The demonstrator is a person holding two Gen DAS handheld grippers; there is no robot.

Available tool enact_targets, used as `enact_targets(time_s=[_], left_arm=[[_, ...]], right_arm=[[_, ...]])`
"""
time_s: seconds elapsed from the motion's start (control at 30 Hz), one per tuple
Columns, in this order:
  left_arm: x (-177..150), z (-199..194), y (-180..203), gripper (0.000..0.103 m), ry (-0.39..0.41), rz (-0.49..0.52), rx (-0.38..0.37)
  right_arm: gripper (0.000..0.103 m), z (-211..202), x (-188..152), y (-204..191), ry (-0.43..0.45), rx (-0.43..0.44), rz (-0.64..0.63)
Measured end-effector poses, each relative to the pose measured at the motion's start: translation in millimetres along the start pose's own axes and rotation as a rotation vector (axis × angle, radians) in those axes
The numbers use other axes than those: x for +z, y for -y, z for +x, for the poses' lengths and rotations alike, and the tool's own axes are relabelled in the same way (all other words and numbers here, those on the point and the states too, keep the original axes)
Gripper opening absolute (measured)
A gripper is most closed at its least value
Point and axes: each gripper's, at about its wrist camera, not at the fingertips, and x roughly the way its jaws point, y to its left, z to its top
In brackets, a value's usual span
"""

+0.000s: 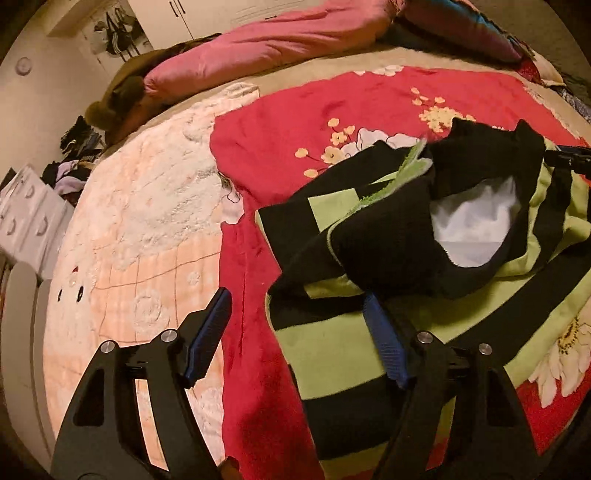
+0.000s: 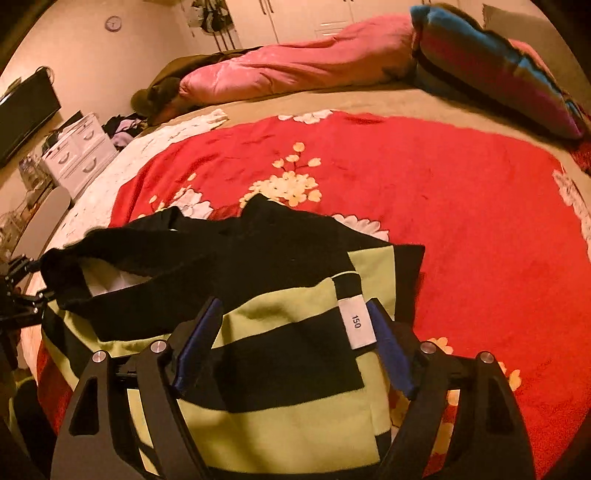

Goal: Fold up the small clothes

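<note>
Both my wrist cameras look steeply down, close over the bed – they share the striped garment (image 1: 369, 332) (image 2: 280, 343) and red blanket (image 1: 295, 122) (image 2: 461, 221).

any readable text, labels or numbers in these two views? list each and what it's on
"150": on the white size tag sewn to the green and black striped garment, right wrist view only.
Wall clock: its face is too small and blurred to read.
Nothing else legible in either view; the red floral blanket carries only flower patterns.
</note>
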Motion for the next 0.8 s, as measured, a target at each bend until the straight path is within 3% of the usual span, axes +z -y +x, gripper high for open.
enact_targets(time_s=[0.17, 0.2, 0.27, 0.3, 0.33, 0.47, 0.53, 0.63, 0.8], left_arm=[[9.4, -1.5, 6.4, 0.065, 0.049, -0.035, -0.051], [11.1, -4.2, 9.2, 0.061, 0.065, -0.035, -0.065], [15.8, -8.1, 15.0, 0.040, 0.094, -0.037, -0.101], [17.7, -8.7, 15.8, 0.019, 0.095, -0.050, -0.118], [20.3, -8.4, 12.9, 0.007, 0.091, -0.092, -0.167], [24.2, -8.9, -17.8, 0.006, 0.111, -0.326, -0.328], [23.9, -1.8, -37.6, 0.006, 0.100, -0.463, -0.393], [23.8, 19.6, -48.5, 0.006, 0.020, -0.561, -0.353], [21.3, 56.2, -50.2, 0.012, -0.059, -0.660, -0.352]], right_arm=[[0.060, 3.1, 0.0, 12.5, -0.008, 0.062, 0.076], [0.059, 2.9, 0.0, 14.2, -0.008, 0.066, 0.085], [0.044, 0.4, 0.3, 17.3, 0.004, 0.070, 0.103], [0.039, -1.2, 0.8, 18.9, 0.010, 0.072, 0.111], [0.033, -4.5, 1.7, 22.4, 0.023, 0.082, 0.130], [0.016, -17.9, 3.9, 36.1, 0.083, 0.154, 0.228], [0.014, -23.8, 5.2, 45.1, 0.122, 0.184, 0.290], [0.014, -22.5, 2.9, 59.6, 0.150, 0.174, 0.380], [0.018, -4.8, -4.5, 65.7, 0.085, 0.102, 0.415]])
